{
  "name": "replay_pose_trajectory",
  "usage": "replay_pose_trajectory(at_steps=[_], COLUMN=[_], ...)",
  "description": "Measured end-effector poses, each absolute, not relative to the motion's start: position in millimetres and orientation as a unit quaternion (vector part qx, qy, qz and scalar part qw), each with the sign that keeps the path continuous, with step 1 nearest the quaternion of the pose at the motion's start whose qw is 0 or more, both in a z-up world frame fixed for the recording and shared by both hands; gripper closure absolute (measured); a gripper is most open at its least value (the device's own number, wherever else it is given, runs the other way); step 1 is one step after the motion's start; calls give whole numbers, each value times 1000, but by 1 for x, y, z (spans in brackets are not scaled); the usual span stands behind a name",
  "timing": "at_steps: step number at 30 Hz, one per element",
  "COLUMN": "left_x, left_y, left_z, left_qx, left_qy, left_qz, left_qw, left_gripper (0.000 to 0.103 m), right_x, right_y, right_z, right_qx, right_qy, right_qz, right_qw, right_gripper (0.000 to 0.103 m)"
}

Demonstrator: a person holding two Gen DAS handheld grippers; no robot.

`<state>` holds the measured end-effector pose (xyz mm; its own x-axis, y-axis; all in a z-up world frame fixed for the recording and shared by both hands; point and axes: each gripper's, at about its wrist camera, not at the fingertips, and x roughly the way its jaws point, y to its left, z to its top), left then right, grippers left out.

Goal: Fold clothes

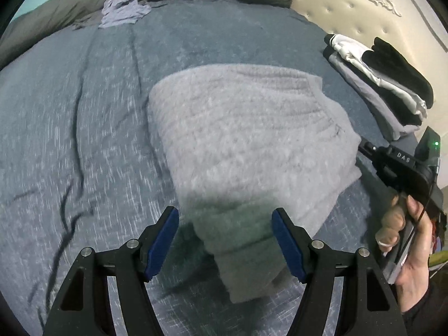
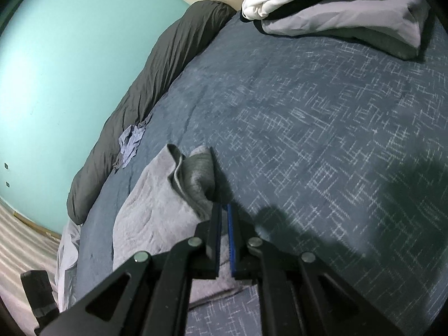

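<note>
A folded light grey fleece garment (image 1: 246, 128) lies on the blue-grey bedspread (image 1: 70, 112). My left gripper (image 1: 225, 212) hangs open over its near, shadowed end, the blue pads on either side and clear of the cloth. The right gripper (image 1: 364, 145), held by a hand (image 1: 414, 252), meets the garment's right edge. In the right wrist view the right gripper (image 2: 224, 205) is shut to a thin slit, its tips at a raised fold of the garment (image 2: 151, 207). Whether cloth is pinched there I cannot tell.
A stack of folded black, white and grey clothes (image 1: 386, 92) (image 2: 336, 8) sits by the padded cream headboard (image 1: 378, 14). A crumpled lilac cloth (image 1: 123, 11) (image 2: 131, 142) lies at the far side against a dark grey rolled duvet (image 2: 145, 98). Beyond is a teal wall (image 2: 70, 56).
</note>
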<state>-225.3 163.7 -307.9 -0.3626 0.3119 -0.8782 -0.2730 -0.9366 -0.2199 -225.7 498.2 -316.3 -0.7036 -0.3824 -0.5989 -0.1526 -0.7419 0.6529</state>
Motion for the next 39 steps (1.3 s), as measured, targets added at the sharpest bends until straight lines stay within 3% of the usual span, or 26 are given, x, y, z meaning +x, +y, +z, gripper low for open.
replay_pose_trajectory(at_steps=[8, 22, 25, 26, 27, 31, 33, 39], left_x=[-231, -203, -201, -201, -201, -201, -201, -221], left_y=[170, 142, 124, 117, 112, 92, 82, 62], left_z=[-334, -297, -295, -294, -293, -292, -294, -306], left_qx=[-555, -526, -522, -522, -522, -523, -524, -533], left_qy=[-28, -47, -57, -60, -61, -68, -71, -90], left_qz=[813, 831, 835, 836, 836, 837, 837, 829], left_qw=[176, 175, 165, 161, 157, 146, 142, 139], left_gripper=[30, 30, 30, 30, 30, 30, 30, 29], right_x=[-226, -191, -181, -179, -177, -175, -178, -190], right_y=[495, 488, 477, 472, 468, 449, 440, 417], right_z=[-316, -297, -293, -293, -293, -295, -299, -314], right_qx=[383, 382, 390, 395, 398, 413, 424, 458], right_qy=[-350, -383, -383, -385, -388, -391, -394, -389], right_qz=[-852, -838, -833, -830, -826, -813, -805, -785], right_qw=[68, 68, 81, 87, 94, 121, 132, 151], right_gripper=[99, 97, 82, 69, 62, 59, 49, 43])
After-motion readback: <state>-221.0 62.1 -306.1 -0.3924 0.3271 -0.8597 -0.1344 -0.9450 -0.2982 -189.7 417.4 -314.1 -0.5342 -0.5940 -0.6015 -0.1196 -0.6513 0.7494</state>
